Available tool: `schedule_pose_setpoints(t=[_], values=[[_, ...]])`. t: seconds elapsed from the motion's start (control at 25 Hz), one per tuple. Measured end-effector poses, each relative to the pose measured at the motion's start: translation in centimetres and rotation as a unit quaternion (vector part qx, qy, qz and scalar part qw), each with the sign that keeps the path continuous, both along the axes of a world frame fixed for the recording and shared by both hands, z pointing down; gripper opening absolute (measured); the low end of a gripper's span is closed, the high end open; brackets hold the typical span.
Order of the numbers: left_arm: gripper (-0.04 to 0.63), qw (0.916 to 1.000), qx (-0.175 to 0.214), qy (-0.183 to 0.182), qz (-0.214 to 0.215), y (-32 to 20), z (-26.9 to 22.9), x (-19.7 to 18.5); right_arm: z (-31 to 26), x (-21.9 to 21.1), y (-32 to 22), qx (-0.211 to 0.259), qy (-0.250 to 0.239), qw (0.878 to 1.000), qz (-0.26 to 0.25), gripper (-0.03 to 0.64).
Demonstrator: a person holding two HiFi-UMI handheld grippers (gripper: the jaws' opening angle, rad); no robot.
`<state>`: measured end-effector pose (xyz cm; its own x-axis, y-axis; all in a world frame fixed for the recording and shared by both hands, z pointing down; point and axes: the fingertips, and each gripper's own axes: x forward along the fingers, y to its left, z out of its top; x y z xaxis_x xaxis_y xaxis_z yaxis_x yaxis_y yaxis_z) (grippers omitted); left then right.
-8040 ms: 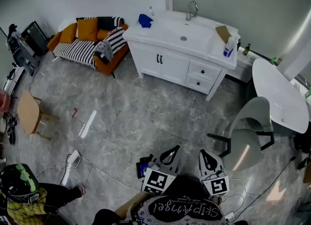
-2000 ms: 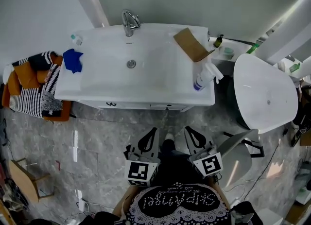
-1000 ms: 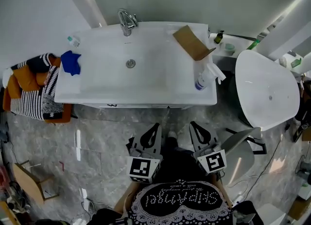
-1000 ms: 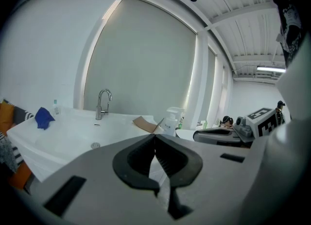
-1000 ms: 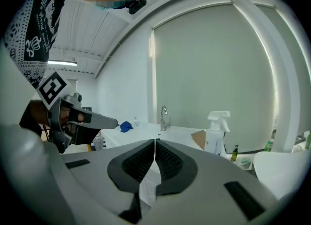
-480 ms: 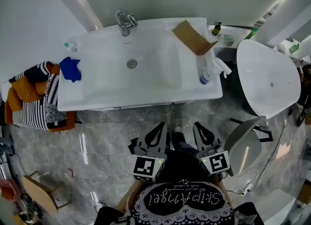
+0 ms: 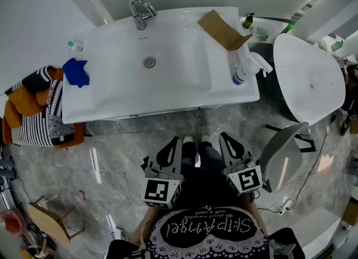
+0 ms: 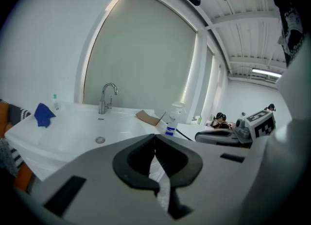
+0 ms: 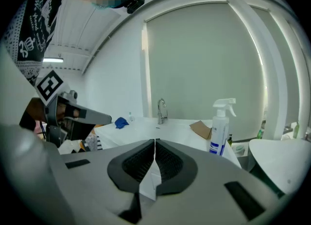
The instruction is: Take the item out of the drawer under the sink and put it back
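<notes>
The white sink cabinet (image 7: 168, 93) stands ahead of me, seen from above in the head view. Its top hides the drawers below. A chrome tap (image 7: 140, 10) and the drain (image 7: 149, 62) mark the basin. My left gripper (image 7: 174, 141) and right gripper (image 7: 226, 137) hang side by side over the grey floor, short of the cabinet's front edge and touching nothing. Both are shut and empty. In the left gripper view the left gripper (image 8: 155, 137) points at the basin (image 8: 87, 131). In the right gripper view the right gripper (image 9: 154, 142) points at the cabinet (image 9: 146, 127) too.
On the sink top lie a blue cloth (image 7: 75, 72), a small bottle (image 7: 72, 44), a cardboard box (image 7: 224, 28) and a spray bottle (image 7: 246, 70). A round white table (image 7: 310, 79) and a grey chair (image 7: 282, 157) stand at the right. A striped sofa (image 7: 39, 112) is at the left.
The sink top has slid up in the head view and looks larger. Both grippers stayed shut and side by side, a little lower and closer to me.
</notes>
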<state>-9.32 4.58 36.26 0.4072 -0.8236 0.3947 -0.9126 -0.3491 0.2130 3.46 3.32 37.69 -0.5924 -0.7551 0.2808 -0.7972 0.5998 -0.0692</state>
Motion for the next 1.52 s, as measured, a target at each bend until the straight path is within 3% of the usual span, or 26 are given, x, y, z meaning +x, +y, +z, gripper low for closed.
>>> schedule_pose_setpoints(t=[0.12, 0.24, 0.36, 0.52, 1.04, 1.52], values=[[0.005, 1.0000, -0.002, 0.000, -0.002, 0.1, 0.1, -0.7, 2.6, 0.2, -0.2, -0.009, 0.059, 0.998, -0.005, 0.020], [0.005, 1.0000, -0.006, 0.001, -0.001, 0.3, 0.5, -0.9, 5.8, 0.6, -0.7, -0.034, 0.081, 0.996, -0.006, 0.021], [0.005, 0.9999, -0.015, 0.003, 0.002, 0.6, 1.1, -1.0, 8.7, 1.0, -1.3, -0.063, 0.088, 0.994, 0.001, 0.023], [0.005, 0.9996, -0.028, 0.002, 0.001, 0.8, 2.0, -1.2, 12.7, 1.3, -2.4, -0.100, 0.083, 0.991, 0.018, 0.087], [0.005, 0.9972, -0.068, 0.011, 0.029, 1.7, 5.0, 0.6, 22.8, 0.7, -6.2, -0.156, 0.092, 0.983, 0.038, 0.092], [0.005, 0.9915, -0.115, 0.007, 0.061, 1.8, 8.1, 2.6, 35.2, -0.8, -9.8, -0.239, 0.122, 0.963, 0.039, 0.107]])
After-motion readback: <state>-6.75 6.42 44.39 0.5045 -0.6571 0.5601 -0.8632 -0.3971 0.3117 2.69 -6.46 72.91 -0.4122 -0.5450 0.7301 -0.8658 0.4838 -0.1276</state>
